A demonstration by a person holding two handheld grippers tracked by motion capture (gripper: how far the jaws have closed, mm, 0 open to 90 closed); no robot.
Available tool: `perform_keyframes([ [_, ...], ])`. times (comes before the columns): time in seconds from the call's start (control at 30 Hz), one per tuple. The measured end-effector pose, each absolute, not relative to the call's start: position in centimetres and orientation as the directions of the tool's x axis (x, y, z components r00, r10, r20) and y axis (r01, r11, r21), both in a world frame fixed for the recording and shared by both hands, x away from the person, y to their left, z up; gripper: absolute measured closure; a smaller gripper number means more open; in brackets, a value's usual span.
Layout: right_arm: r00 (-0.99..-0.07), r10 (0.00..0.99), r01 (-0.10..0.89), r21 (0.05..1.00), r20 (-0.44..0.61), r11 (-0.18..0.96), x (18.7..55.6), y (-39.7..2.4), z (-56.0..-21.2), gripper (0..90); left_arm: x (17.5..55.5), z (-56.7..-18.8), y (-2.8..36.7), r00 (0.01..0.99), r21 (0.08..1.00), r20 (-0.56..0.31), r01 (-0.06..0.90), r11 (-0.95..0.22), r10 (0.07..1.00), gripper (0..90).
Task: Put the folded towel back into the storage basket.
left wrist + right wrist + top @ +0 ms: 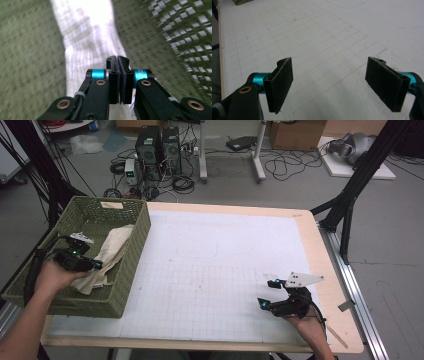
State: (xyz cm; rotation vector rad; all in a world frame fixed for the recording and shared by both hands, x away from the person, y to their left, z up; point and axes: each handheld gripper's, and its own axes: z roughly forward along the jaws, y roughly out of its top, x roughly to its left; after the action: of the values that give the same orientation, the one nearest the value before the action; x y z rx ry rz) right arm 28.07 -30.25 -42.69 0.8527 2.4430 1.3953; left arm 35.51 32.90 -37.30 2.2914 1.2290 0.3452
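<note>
Cloth: a cream cloth [111, 254] lies crumpled inside the green basket [134, 251] at the table's left edge, draped up against the basket's right wall.
Left gripper: the left gripper [117, 65] sits low over the cloth with its jaws pressed together; in its own view no fold shows between the pads, so whether it pinches any fabric I cannot tell.
Risk: a lift from here may come up empty, or catch only a thin edge that slips free; a dragged fold could also snag the woven wall and tug the basket, which overhangs the table [240, 270].
Right gripper: the right gripper [329, 82] rests well apart over the gridded mat, jaws spread wide and holding nothing.
In the way: the basket's wall stands between cloth and mat.
Around: computer towers [159, 146] and cables on the floor beyond.
</note>
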Motion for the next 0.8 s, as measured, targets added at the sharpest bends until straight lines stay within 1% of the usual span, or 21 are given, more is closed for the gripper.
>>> perform_keyframes([
  [0.07, -0.813, 0.573, 0.383, 0.838, 0.105, 0.389, 28.0, -30.2, -42.7, 21.6, 35.4, -37.2, 33.0, 0.602, 0.577, -0.004, 0.654, -0.49, 0.799, 84.9],
  [0.17, -0.813, 0.572, 0.385, 0.839, 0.11, 0.386, 28.0, -30.2, -42.7, 21.6, 35.2, -37.1, 32.8, 0.634, 0.583, 0.013, 0.624, -0.521, 0.773, 74.4],
  [0.2, -0.811, 0.574, 0.389, 0.837, 0.113, 0.384, 28.0, -30.3, -42.6, 21.6, 35.1, -37.1, 32.7, 0.635, 0.574, 0.022, 0.625, -0.529, 0.773, 71.2],
  [0.3, -0.813, 0.573, 0.384, 0.839, 0.109, 0.386, 28.0, -30.3, -42.7, 21.6, 35.1, -36.9, 33.2, 0.596, 0.522, 0.043, 0.671, -0.527, 0.802, 61.1],
  [0.33, -0.812, 0.574, 0.386, 0.838, 0.11, 0.386, 28.0, -30.3, -42.7, 21.6, 35.1, -36.9, 33.4, 0.593, 0.518, 0.056, 0.67, -0.531, 0.803, 60.6],
  [0.4, -0.813, 0.572, 0.385, 0.838, 0.109, 0.387, 28.0, -30.2, -42.7, 21.6, 34.8, -36.7, 34.1, 0.583, 0.516, 0.042, 0.683, -0.517, 0.811, 57.1],
  [0.47, -0.814, 0.571, 0.385, 0.837, 0.109, 0.389, 28.1, -30.2, -42.7, 21.6, 34.7, -36.7, 34.5, 0.585, 0.497, 0.029, 0.695, -0.52, 0.81, 56.4],
  [0.57, -0.813, 0.572, 0.387, 0.835, 0.109, 0.391, 28.1, -30.1, -42.8, 21.6, 34.6, -37.3, 34.9, 0.591, 0.456, -0.016, 0.722, -0.521, 0.806, 57.2],
  [0.63, -0.814, 0.571, 0.386, 0.834, 0.108, 0.394, 28.1, -30.1, -42.8, 21.6, 34.8, -37.8, 34.7, 0.593, 0.424, -0.023, 0.735, -0.529, 0.805, 59.7],
  [0.67, -0.814, 0.571, 0.385, 0.834, 0.106, 0.395, 28.1, -30.0, -42.8, 21.6, 34.9, -38.0, 34.6, 0.601, 0.413, -0.032, 0.735, -0.537, 0.798, 64.7],
  [0.73, -0.813, 0.573, 0.387, 0.835, 0.107, 0.393, 28.0, -30.1, -42.7, 21.6, 35.0, -38.5, 34.1, 0.623, 0.393, -0.011, 0.722, -0.569, 0.782, 75.8],
  [0.77, -0.812, 0.575, 0.386, 0.835, 0.106, 0.392, 28.0, -30.1, -42.7, 21.6, 35.0, -38.5, 34.1, 0.623, 0.388, -0.011, 0.724, -0.57, 0.782, 85.0],
  [0.8, -0.812, 0.574, 0.386, 0.835, 0.107, 0.391, 28.0, -30.1, -42.7, 21.6, 35.0, -38.4, 34.1, 0.613, 0.397, -0.013, 0.728, -0.559, 0.79, 86.5],
])
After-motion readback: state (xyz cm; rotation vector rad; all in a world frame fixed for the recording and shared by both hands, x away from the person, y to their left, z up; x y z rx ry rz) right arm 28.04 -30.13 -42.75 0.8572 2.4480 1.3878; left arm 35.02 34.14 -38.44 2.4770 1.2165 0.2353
